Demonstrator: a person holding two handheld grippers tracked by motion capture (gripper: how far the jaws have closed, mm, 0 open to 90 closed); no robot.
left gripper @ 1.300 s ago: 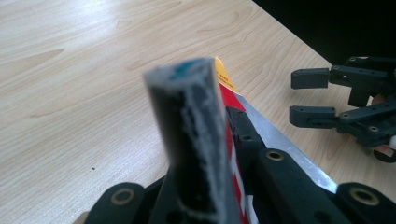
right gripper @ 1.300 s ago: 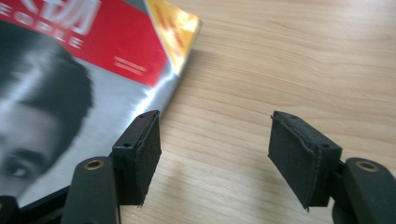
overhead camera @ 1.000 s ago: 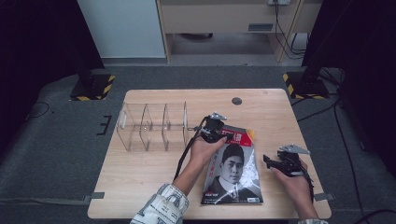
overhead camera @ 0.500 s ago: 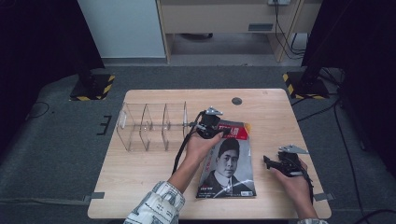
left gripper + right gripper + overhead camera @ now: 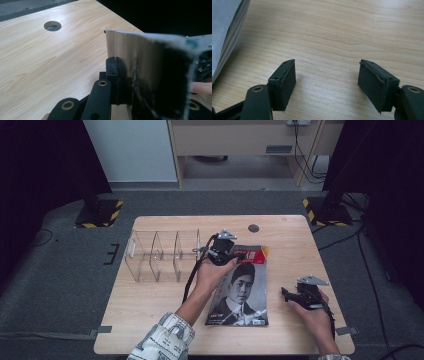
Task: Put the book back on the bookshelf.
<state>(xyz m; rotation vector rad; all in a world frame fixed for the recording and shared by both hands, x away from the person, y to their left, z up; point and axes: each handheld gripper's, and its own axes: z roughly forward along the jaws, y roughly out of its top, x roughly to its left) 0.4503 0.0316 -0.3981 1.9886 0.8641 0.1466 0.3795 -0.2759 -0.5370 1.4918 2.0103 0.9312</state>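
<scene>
Underneath, pale wooden table (image 5: 150, 310), grey carpet (image 5: 60, 285).

A lab-like recording space: a bare wooden counter (image 5: 150, 320) on grey carpet, with hazard-striped stand bases (image 5: 97, 214) and cables beyond it.

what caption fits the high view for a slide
Left hand-held gripper clamps the magazine's top edge beside a clear rack.
</scene>
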